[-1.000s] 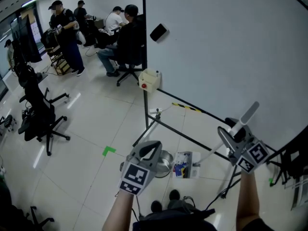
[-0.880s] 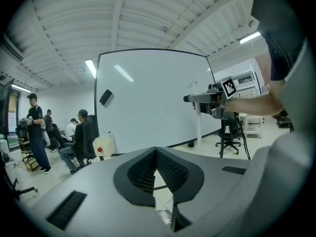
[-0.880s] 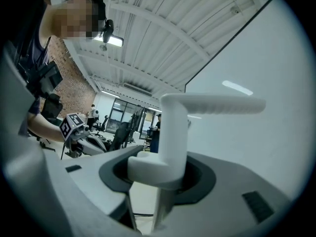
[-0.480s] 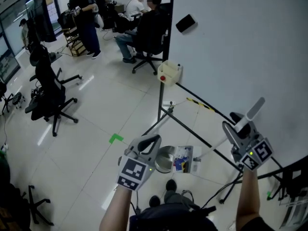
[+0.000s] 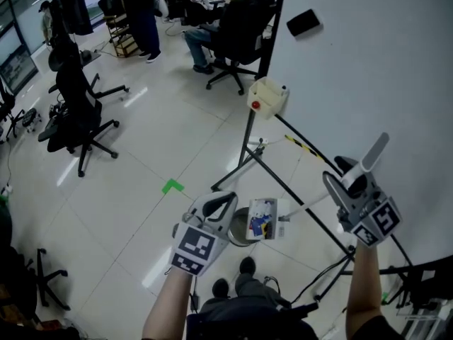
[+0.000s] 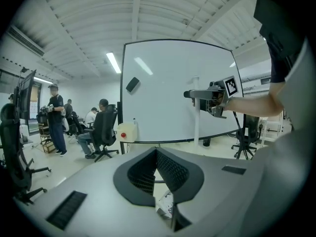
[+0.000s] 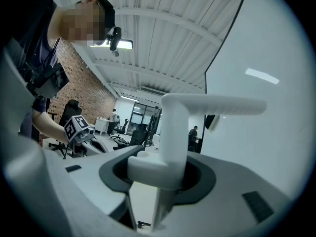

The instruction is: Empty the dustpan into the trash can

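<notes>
— What's worn?
— Dark top [image 5: 248,321], short dark sleeve [image 6: 276,43], black shoes [image 5: 247,265].
— And the tools?
— Left gripper [image 5: 221,205] and right gripper [image 5: 349,183]: grey shells, each with a black-and-white marker cube [image 5: 192,251].

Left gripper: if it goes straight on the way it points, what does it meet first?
Probably the whiteboard, near its lower edge, though depth is unclear; nothing nearer shows in that line.

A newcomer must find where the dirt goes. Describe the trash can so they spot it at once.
Find the big whiteboard and follow its black stand down. At its foot, beside the dustpan, sits the trash can: small, round, the only shiny metal thing on the pale floor.
</notes>
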### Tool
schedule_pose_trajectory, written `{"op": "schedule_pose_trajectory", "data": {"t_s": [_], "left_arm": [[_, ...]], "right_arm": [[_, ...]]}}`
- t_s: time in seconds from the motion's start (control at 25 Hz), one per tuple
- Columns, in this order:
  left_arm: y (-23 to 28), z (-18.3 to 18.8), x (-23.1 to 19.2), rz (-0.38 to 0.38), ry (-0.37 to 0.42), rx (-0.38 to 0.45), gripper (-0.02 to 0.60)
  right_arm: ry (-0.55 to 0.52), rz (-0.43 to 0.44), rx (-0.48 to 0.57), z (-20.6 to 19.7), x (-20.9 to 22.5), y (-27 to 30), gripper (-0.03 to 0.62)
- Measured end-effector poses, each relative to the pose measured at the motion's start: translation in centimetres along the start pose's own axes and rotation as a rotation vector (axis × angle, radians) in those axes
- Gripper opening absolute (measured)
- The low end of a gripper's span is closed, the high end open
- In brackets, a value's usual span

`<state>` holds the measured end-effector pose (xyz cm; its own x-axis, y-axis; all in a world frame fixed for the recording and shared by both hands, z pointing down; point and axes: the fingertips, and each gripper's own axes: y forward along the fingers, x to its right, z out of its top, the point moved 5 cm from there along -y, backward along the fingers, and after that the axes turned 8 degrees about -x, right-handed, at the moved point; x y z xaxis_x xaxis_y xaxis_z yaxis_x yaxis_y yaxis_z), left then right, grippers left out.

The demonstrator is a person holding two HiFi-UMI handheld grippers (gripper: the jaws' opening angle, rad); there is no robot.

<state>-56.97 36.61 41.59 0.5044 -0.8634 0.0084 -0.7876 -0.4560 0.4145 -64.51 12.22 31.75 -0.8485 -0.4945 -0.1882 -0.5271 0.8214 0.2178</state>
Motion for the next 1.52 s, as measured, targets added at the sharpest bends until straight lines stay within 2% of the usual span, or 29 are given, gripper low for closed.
{"op": "schedule_pose_trajectory", "data": {"t_s": [0.4,0.6,0.72,0.88,1.08,1.16,1.24,1.36,1.52], "left_arm": [[0.9,-1.3,-2.0,0.045,-0.044,-0.036,-0.002],[1.1,-2.1,-2.1,0.058,-0.057,-0.06,-0.002],[1.3,-2.3,-2.1,0.06,-0.054,-0.068,-0.002],[1.7,-2.4,-2.1,0.058,-0.052,-0.076,-0.002],[1.6,-2.6,-1.0,0.045,-0.045,-0.084,-0.002],[1.5,-2.6,-0.7,0.042,-0.044,-0.088,-0.002],[1.4,-2.7,-0.4,0.041,-0.04,-0.091,-0.002],[1.3,-2.7,-0.1,0.041,-0.024,-0.088,-0.002],[0.9,-2.4,0.1,0.049,-0.015,-0.082,-0.002]], "right_arm": [[-0.079,0.105,-0.043,-0.6,0.7,4.0,0.202],[-0.177,0.161,-0.069,-1.4,-1.0,5.5,0.202],[-0.198,0.175,-0.096,-2.5,-1.6,5.7,0.202],[-0.197,0.165,-0.102,-3.2,-1.5,5.4,0.202],[-0.253,0.188,-0.153,-3.7,-2.8,3.8,0.202],[-0.298,0.195,-0.178,-4.0,-3.2,3.1,0.202],[-0.387,0.213,-0.219,-4.4,-3.6,2.2,0.202],[-0.441,0.219,-0.247,-4.9,-4.4,1.3,0.202],[-0.416,0.208,-0.266,-5.3,-5.7,0.5,0.202]]}}
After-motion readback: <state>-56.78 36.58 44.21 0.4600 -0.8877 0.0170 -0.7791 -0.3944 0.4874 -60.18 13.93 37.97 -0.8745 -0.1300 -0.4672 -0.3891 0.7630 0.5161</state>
